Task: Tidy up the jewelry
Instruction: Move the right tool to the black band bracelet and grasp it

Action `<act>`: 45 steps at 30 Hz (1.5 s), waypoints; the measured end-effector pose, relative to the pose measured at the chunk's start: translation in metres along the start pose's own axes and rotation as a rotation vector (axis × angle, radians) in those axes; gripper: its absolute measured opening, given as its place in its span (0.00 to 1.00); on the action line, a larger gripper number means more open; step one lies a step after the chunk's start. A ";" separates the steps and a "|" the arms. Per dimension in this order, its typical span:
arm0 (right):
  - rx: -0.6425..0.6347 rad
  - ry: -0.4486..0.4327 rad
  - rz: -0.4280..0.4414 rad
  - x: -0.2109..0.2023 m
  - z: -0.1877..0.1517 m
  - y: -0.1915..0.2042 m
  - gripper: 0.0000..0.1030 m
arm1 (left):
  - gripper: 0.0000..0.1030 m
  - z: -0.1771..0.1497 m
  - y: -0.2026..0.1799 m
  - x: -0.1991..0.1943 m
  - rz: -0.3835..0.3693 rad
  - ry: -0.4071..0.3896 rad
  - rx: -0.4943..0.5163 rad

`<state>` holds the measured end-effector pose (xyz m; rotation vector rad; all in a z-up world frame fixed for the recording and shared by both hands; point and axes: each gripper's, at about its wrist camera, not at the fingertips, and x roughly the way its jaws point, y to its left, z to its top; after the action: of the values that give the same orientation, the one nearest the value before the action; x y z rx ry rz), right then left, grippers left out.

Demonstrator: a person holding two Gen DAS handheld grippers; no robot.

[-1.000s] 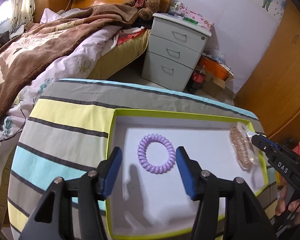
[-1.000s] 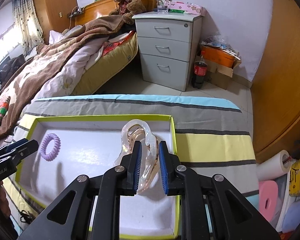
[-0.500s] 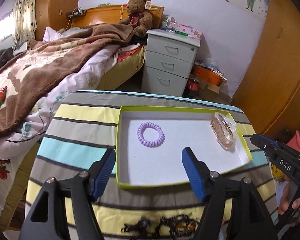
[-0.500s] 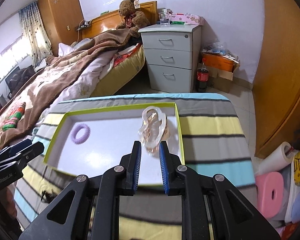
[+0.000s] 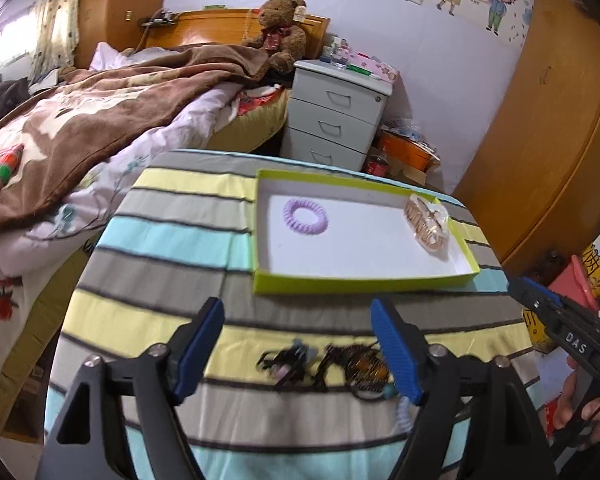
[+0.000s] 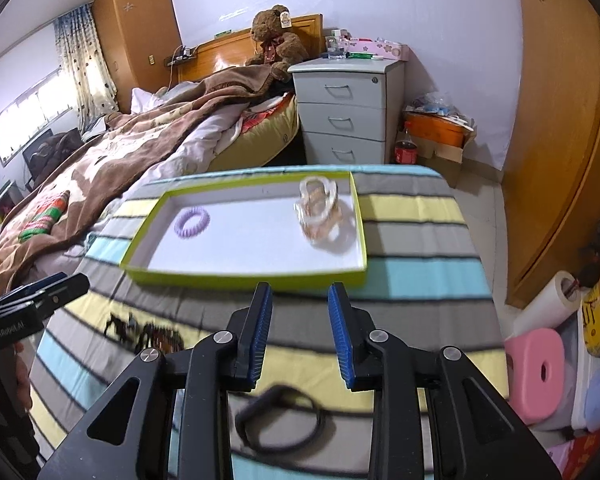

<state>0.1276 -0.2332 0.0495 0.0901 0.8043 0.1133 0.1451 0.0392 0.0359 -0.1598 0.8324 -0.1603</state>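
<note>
Both claws, left (image 5: 298, 346) and right (image 6: 300, 334), hover released before the tray (image 5: 364, 282); tangled dark jewelry (image 5: 328, 364) beneath could snag together when lifted.

White letters "DAS" stand on the black body of the right gripper (image 5: 534, 300), at four o'clock in the left wrist view. "GenRobot.AI" stands on the left gripper (image 6: 58, 285), at eight o'clock in the right wrist view.
</note>
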 end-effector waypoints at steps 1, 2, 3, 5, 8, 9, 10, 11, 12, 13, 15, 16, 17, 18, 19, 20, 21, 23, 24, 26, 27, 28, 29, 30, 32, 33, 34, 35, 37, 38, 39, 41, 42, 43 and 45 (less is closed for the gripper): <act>0.003 0.007 -0.001 -0.002 -0.006 -0.001 0.29 | 0.83 -0.005 0.003 -0.002 0.013 -0.005 -0.001; 0.009 0.011 -0.005 -0.003 -0.011 -0.003 0.29 | 0.83 -0.010 0.006 -0.004 0.019 -0.003 -0.004; 0.015 0.017 -0.005 -0.004 -0.018 -0.004 0.29 | 0.83 -0.014 0.009 -0.005 0.012 0.003 -0.011; 0.023 0.037 -0.016 -0.004 -0.030 -0.006 0.30 | 0.83 -0.021 0.015 -0.008 -0.010 0.007 -0.032; 0.038 0.072 -0.030 -0.002 -0.046 -0.009 0.30 | 0.84 -0.031 0.019 -0.009 -0.008 0.014 -0.032; 0.041 0.087 -0.037 0.000 -0.051 -0.010 0.30 | 0.84 -0.035 0.020 -0.009 -0.005 0.017 -0.034; 0.044 0.099 -0.043 0.002 -0.055 -0.009 0.30 | 0.85 -0.038 0.022 -0.008 -0.009 0.025 -0.038; 0.049 0.112 -0.046 0.005 -0.059 -0.009 0.30 | 0.85 -0.041 0.025 -0.006 -0.016 0.035 -0.047; 0.054 0.122 -0.046 0.007 -0.063 -0.009 0.30 | 0.85 -0.044 0.027 -0.007 -0.018 0.040 -0.057; 0.060 0.131 -0.047 0.009 -0.065 -0.009 0.30 | 0.85 -0.047 0.029 -0.007 -0.017 0.043 -0.061; 0.061 0.142 -0.035 0.012 -0.069 -0.008 0.30 | 0.85 -0.050 0.034 -0.007 -0.009 0.044 -0.070; 0.055 0.145 -0.035 0.013 -0.071 -0.006 0.30 | 0.84 -0.051 0.036 -0.008 -0.008 0.042 -0.072; 0.051 0.147 -0.040 0.013 -0.072 -0.004 0.30 | 0.84 -0.053 0.038 -0.009 -0.007 0.042 -0.077; 0.045 0.150 -0.046 0.014 -0.073 -0.003 0.30 | 0.84 -0.054 0.041 -0.009 -0.005 0.041 -0.086; 0.040 0.153 -0.051 0.015 -0.073 -0.002 0.30 | 0.85 -0.055 0.043 -0.010 -0.003 0.039 -0.094; 0.038 0.155 -0.057 0.016 -0.074 -0.001 0.30 | 0.85 -0.056 0.046 -0.010 -0.002 0.038 -0.099; 0.041 0.159 -0.054 0.017 -0.075 0.000 0.30 | 0.84 -0.056 0.047 -0.010 -0.001 0.039 -0.102; 0.048 0.165 -0.057 0.019 -0.077 0.000 0.30 | 0.84 -0.058 0.049 -0.009 0.001 0.042 -0.103; 0.048 0.170 -0.060 0.020 -0.078 0.001 0.30 | 0.84 -0.059 0.050 -0.009 0.003 0.044 -0.105; 0.054 0.176 -0.063 0.021 -0.080 0.000 0.30 | 0.84 -0.060 0.052 -0.008 0.004 0.049 -0.109; 0.056 0.172 -0.064 0.020 -0.080 0.000 0.30 | 0.84 -0.061 0.053 -0.008 0.006 0.050 -0.112; 0.057 0.171 -0.064 0.020 -0.080 0.000 0.30 | 0.84 -0.061 0.054 -0.008 0.008 0.050 -0.114; 0.056 0.169 -0.065 0.020 -0.080 0.000 0.30 | 0.84 -0.061 0.055 -0.007 0.007 0.051 -0.115; 0.055 0.167 -0.066 0.020 -0.080 0.001 0.29 | 0.84 -0.062 0.055 -0.007 0.007 0.053 -0.118; 0.059 0.165 -0.066 0.020 -0.080 0.000 0.26 | 0.84 -0.062 0.055 -0.005 0.005 0.056 -0.119; 0.062 0.161 -0.069 0.019 -0.080 0.000 0.22 | 0.84 -0.062 0.055 -0.005 0.005 0.060 -0.120; 0.063 0.156 -0.072 0.018 -0.080 -0.001 0.19 | 0.84 -0.062 0.055 -0.003 0.002 0.063 -0.121; 0.063 0.155 -0.069 0.018 -0.080 -0.002 0.18 | 0.84 -0.062 0.054 -0.002 -0.002 0.065 -0.118; 0.070 0.149 -0.063 0.017 -0.079 -0.004 0.13 | 0.84 -0.061 0.052 0.001 -0.002 0.074 -0.113; 0.074 0.144 -0.060 0.016 -0.079 -0.005 0.12 | 0.84 -0.061 0.051 0.002 -0.003 0.075 -0.109; 0.080 0.139 -0.053 0.015 -0.079 -0.006 0.10 | 0.84 -0.060 0.049 0.003 -0.004 0.076 -0.102; 0.077 0.132 -0.050 0.013 -0.078 -0.006 0.08 | 0.84 -0.058 0.045 0.005 -0.012 0.078 -0.096; 0.072 0.126 -0.048 0.012 -0.077 -0.006 0.08 | 0.84 -0.057 0.043 0.007 -0.017 0.081 -0.093; 0.072 0.122 -0.044 0.011 -0.076 -0.006 0.08 | 0.84 -0.056 0.043 0.008 -0.018 0.084 -0.093; 0.075 0.115 -0.043 0.009 -0.076 -0.007 0.08 | 0.84 -0.054 0.039 0.010 -0.018 0.084 -0.083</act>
<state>0.0795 -0.2361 -0.0102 0.1378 0.9251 0.0474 0.1142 0.0710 -0.0147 -0.2402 0.9215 -0.1501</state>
